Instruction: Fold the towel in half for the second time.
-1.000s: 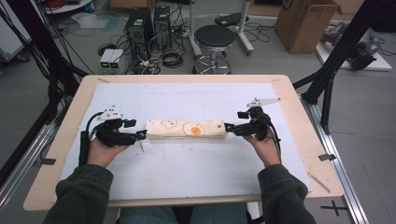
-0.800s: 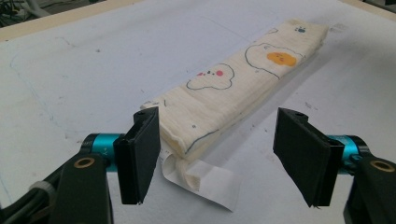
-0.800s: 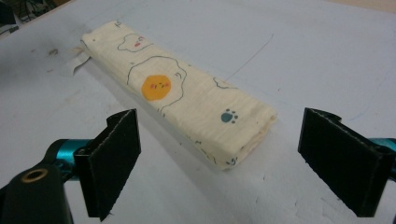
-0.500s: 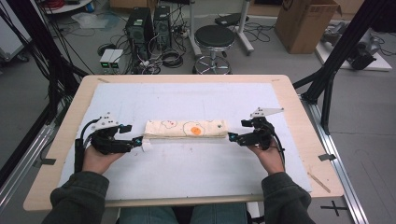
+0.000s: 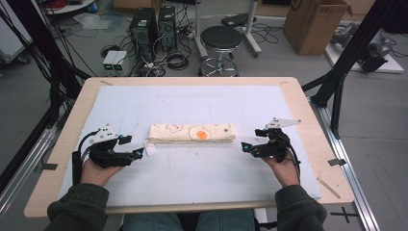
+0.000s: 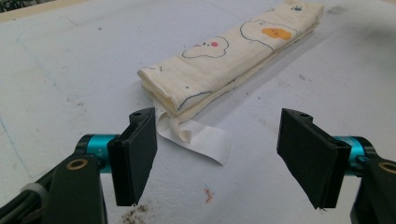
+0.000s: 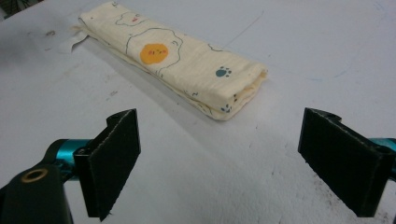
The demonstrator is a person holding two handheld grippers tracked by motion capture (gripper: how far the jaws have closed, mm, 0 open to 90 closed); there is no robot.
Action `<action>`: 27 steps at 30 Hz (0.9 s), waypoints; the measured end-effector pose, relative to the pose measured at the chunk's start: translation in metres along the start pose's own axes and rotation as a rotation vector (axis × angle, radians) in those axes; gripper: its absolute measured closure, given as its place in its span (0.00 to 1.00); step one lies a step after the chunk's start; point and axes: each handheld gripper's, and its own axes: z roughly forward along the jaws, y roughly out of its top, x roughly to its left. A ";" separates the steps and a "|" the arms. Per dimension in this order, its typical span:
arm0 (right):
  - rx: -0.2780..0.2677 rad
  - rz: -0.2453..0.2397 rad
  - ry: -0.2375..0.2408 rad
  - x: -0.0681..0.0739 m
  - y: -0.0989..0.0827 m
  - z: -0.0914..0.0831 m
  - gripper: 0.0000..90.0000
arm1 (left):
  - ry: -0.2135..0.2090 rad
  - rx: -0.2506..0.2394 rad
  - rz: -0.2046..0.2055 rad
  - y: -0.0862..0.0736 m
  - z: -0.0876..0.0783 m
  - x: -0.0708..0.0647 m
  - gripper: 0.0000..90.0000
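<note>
Folded cloth (image 5: 191, 133) lies flat at centre of white surface (image 5: 211, 96), long axis parallel to near edge, white label tab (image 6: 201, 137) protruding at left end. Left tongs (image 5: 138, 153) just beside that end, having just been opening, nothing between them; right tongs (image 5: 244, 147) apart, empty, near right end. Suggested technique: withdraw both level and outward, staying clear of tab so fold stays undisturbed.
</note>
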 end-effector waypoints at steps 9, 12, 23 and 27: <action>0.009 0.001 -0.013 0.003 -0.011 -0.006 0.14 | 0.007 0.002 0.010 -0.011 -0.006 -0.006 0.32; 0.008 -0.001 -0.011 0.003 -0.014 -0.008 0.14 | 0.008 0.003 0.007 -0.014 -0.008 -0.007 0.32; 0.011 -0.002 -0.021 0.007 -0.026 -0.018 0.14 | 0.009 0.004 0.014 -0.024 -0.016 -0.012 0.32; 0.004 0.001 -0.032 0.006 -0.032 -0.021 0.14 | 0.015 0.002 0.013 -0.026 -0.019 -0.013 0.32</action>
